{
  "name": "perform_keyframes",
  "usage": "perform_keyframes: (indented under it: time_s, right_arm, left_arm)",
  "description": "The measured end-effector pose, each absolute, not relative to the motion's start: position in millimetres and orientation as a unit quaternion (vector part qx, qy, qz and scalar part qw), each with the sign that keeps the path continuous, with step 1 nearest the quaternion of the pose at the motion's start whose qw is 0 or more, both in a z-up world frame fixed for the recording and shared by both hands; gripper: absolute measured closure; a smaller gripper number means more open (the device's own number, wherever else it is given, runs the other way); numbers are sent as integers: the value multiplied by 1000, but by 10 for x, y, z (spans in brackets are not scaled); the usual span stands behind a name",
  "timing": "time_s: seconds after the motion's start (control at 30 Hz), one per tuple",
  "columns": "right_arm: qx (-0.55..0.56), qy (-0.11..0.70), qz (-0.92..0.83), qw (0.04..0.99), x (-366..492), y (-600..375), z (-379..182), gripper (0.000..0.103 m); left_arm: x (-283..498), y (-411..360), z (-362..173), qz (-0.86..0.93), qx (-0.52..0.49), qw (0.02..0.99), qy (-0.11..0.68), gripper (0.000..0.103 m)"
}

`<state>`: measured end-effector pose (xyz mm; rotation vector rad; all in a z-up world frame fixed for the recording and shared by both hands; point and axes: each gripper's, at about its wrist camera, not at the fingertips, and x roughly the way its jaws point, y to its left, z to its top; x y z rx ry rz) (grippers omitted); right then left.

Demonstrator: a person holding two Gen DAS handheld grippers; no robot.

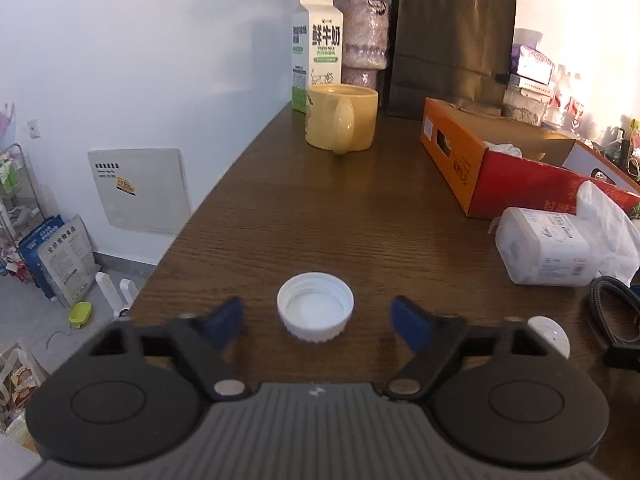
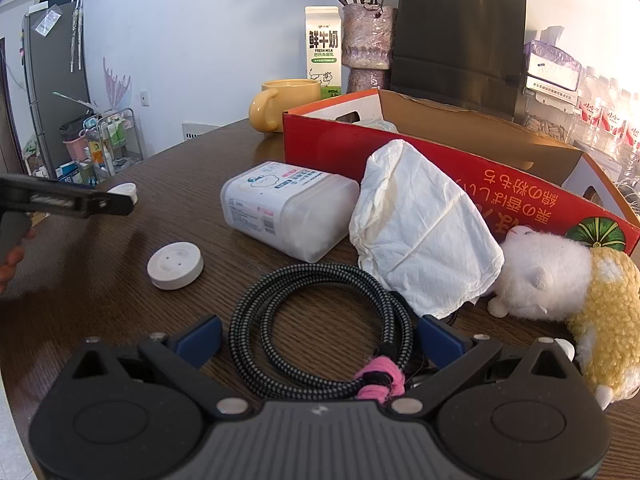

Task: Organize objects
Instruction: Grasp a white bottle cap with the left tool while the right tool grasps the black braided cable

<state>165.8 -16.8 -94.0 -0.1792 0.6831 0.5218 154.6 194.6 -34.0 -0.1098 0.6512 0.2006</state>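
Open tabletop (image 1: 288,216) is left between the white cap (image 1: 315,306) and yellow mug (image 1: 341,121). The right side is blocked by the orange box (image 1: 452,152) and wipes tub (image 1: 544,246). The back is closed off by the milk carton (image 1: 316,50), vase (image 1: 366,40) and black bag (image 1: 450,44).

Soft indoor light, glare blown out at upper right — fisheye-bent edges, dark corners, mild blur.

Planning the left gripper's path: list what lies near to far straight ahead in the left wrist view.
left gripper → white cap → bare table → yellow mug → milk carton
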Motion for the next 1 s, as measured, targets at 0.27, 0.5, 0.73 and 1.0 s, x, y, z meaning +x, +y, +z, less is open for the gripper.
perform_keyframes:
  time_s: [0.27, 0.5, 0.73, 1.0]
  right_arm:
    - [-86, 331, 253, 905, 1658, -167, -940, 0]
    - [-84, 326, 255, 906, 1648, -164, -931, 7]
    - [-90, 312, 264, 908, 1581, -162, -903, 11]
    - [-78, 298, 266, 913, 1463, -274, -854, 12]
  left_arm:
    - [1554, 1929, -340, 96, -63, 946, 304, 62]
    - [1405, 1844, -314, 98, -71, 950, 288, 62]
    - [1205, 1680, -268, 85, -82, 954, 276, 62]
    - [1112, 1332, -181, 46, -77, 960, 267, 62]
